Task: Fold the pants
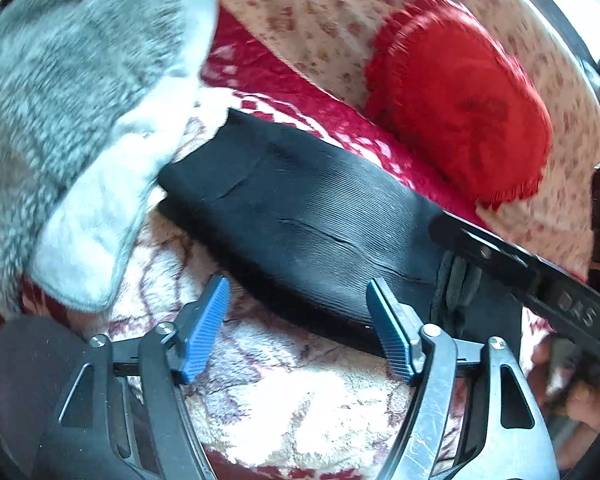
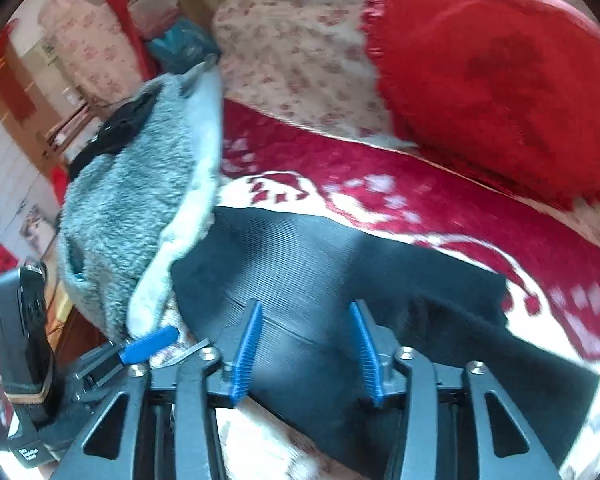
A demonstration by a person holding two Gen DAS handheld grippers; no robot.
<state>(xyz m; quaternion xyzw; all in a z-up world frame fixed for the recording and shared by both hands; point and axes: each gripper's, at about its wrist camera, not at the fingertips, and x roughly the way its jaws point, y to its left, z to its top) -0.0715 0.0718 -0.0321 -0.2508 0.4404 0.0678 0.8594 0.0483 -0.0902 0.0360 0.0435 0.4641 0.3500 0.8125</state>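
The black ribbed pants (image 1: 300, 216) lie folded into a long flat strip on the red and cream bedspread (image 1: 284, 400). My left gripper (image 1: 296, 308) stands open at the strip's near edge, its right blue pad over the cloth and its left pad over the spread, with nothing pinched. In the right wrist view the pants (image 2: 324, 264) spread under my right gripper (image 2: 306, 320), whose blue pads stand apart above the cloth without pressing it. The left gripper's blue tip (image 2: 148, 346) shows at the lower left there. The right gripper's black body (image 1: 520, 264) crosses the right side of the left wrist view.
A grey fluffy garment (image 1: 60, 92) with a pale lining lies at the pants' left end. A red fringed cushion (image 1: 464, 112) rests on a floral cover (image 1: 308, 12) behind. A hand (image 1: 580, 396) holds the right gripper. Furniture and walls (image 2: 28, 120) stand far left.
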